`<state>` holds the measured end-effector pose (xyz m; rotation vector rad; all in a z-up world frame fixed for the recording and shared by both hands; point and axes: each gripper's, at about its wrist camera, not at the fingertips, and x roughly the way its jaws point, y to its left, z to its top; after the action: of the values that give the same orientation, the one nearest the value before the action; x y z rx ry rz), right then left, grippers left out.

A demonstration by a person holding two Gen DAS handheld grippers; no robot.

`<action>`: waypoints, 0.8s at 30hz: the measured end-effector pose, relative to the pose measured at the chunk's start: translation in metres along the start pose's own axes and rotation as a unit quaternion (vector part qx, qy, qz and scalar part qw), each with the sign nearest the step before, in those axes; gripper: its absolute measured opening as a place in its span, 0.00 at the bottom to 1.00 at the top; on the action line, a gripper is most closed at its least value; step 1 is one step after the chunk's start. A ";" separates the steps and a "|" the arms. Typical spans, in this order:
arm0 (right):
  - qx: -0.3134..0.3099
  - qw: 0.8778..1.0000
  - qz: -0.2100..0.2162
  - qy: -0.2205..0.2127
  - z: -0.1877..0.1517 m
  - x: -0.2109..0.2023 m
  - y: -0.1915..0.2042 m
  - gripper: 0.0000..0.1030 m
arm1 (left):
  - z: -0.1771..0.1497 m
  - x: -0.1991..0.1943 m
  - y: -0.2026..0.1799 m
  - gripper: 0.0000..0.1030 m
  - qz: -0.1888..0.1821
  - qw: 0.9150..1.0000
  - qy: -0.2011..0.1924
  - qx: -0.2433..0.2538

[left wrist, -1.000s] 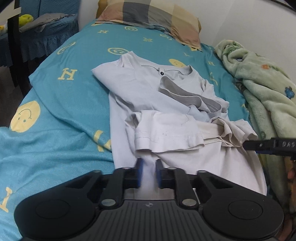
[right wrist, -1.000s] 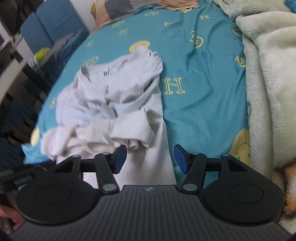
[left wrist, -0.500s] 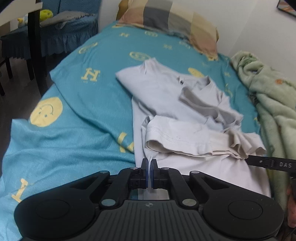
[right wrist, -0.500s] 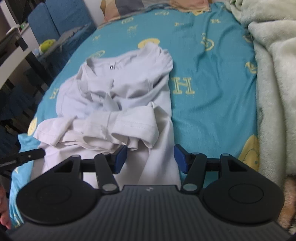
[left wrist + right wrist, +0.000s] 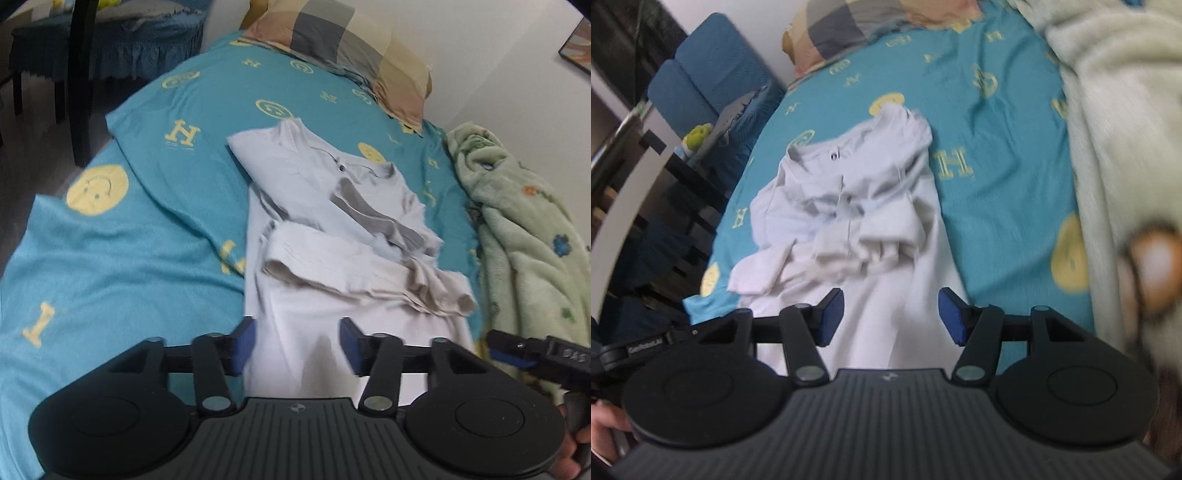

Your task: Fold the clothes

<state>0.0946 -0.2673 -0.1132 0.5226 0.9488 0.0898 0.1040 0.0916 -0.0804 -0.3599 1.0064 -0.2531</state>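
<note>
- Bedroom bg: teal bedsheet [image 5: 155, 236] w/ yellow smileys + letters, covers most of both views.
- Count: 1 pale grey shirt [image 5: 317, 206], 1 checked pillow [image 5: 343, 48] at far end of bed, 1 green fleece blanket [image 5: 524, 236] bunched along wall side, 2 grippers.
- Shirt pos: flat on sheet, roughly mid-bed, just beside blanket, apart from pillow.
- Shirt axis: long axis runs along bed length; collar + small dark button twd pillow, hem twd cameras.
- Both sleeves folded in across chest, overlapping in a crumpled band; lower body still spread flat, not yet folded up.
- Left gripper [image 5: 297, 345]: jaws just been opening, now apart; hem cloth seen between blue pads but not pinched.
- Right gripper [image 5: 891, 319]: jaws apart, over lower part of shirt, nothing clamped.
- Cross-views: right gripper's finger pokes in at right edge of left view, near hem corner; left gripper's body at lower-left edge of right view.
- Blue chair [image 5: 701, 85] + dark furniture off left side of bed in right view.
- Right view motion-blurred, fine detail n/a.
</note>
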 end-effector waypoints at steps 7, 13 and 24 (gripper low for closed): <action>0.177 0.976 0.060 0.109 -0.035 0.000 -0.032 0.59 | -0.026 -0.025 0.002 0.80 -0.090 0.986 0.086 -0.107; 0.252 0.952 0.082 0.150 -0.058 0.011 -0.034 0.59 | -0.046 0.000 0.013 0.81 -0.118 0.958 0.145 -0.215; 0.341 0.925 0.089 0.139 -0.069 0.040 -0.049 0.59 | -0.076 0.059 0.024 0.80 -0.095 0.918 0.162 -0.350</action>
<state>0.0558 -0.2714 -0.1984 1.2683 1.2073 -0.0088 0.0703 0.0785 -0.1731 -1.1007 1.3794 -0.1174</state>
